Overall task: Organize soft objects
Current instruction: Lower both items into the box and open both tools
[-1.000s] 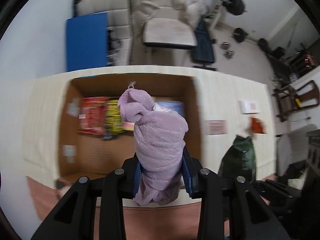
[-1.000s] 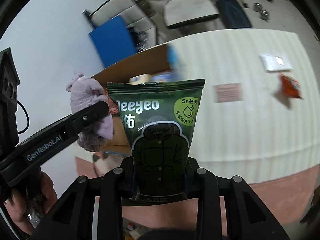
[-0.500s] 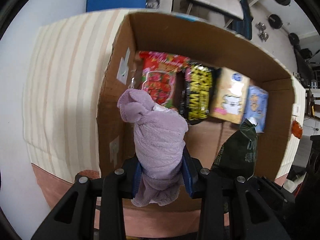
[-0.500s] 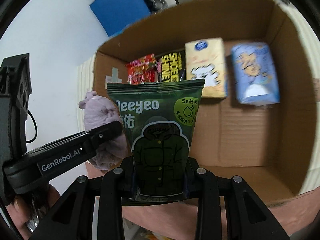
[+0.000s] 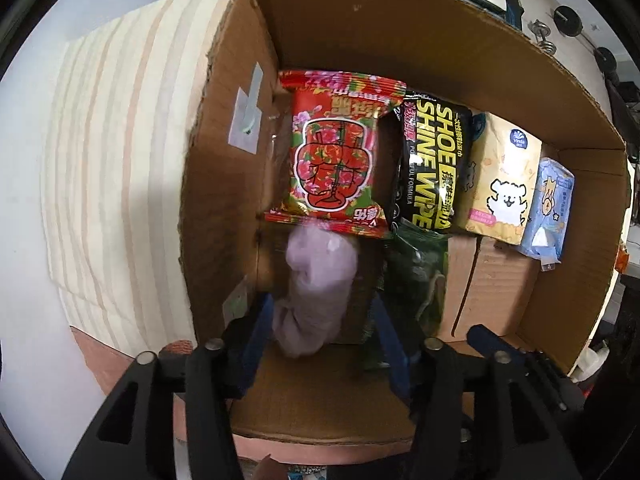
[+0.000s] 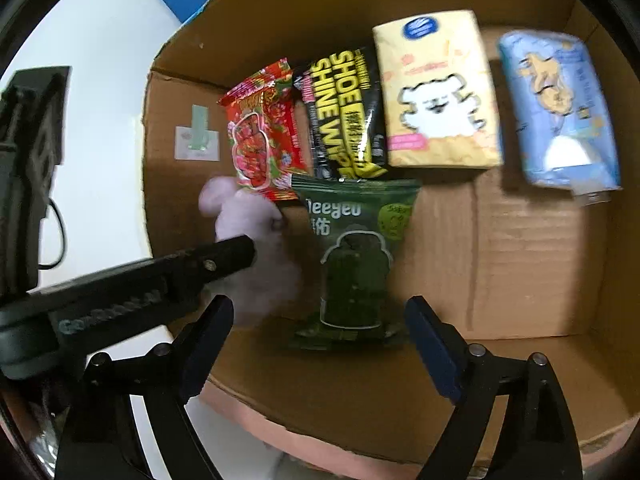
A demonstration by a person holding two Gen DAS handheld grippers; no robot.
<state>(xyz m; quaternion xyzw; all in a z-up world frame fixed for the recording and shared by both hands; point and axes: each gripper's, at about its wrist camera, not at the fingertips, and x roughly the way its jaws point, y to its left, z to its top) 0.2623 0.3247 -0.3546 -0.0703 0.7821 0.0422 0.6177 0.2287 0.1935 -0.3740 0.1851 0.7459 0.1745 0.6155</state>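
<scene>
With both grippers spread wide and nothing gripped, the lilac towel [image 5: 316, 288] and green pouch [image 6: 354, 256] are laid in the cardboard box [image 5: 400, 28], seemingly starting a second row.

A cardboard box [image 5: 400, 40] sits on a striped cloth [image 5: 112, 140]. On its floor, along the far wall from left to right, lie a red packet [image 5: 336, 152], a black shoe-wipe pack [image 5: 432, 164], a yellow tissue pack [image 5: 500, 184] and a blue pack [image 5: 550, 208]. Nearer lie a purple towel [image 5: 316, 284] and, just right of it, a green pouch [image 6: 354, 256].
</scene>
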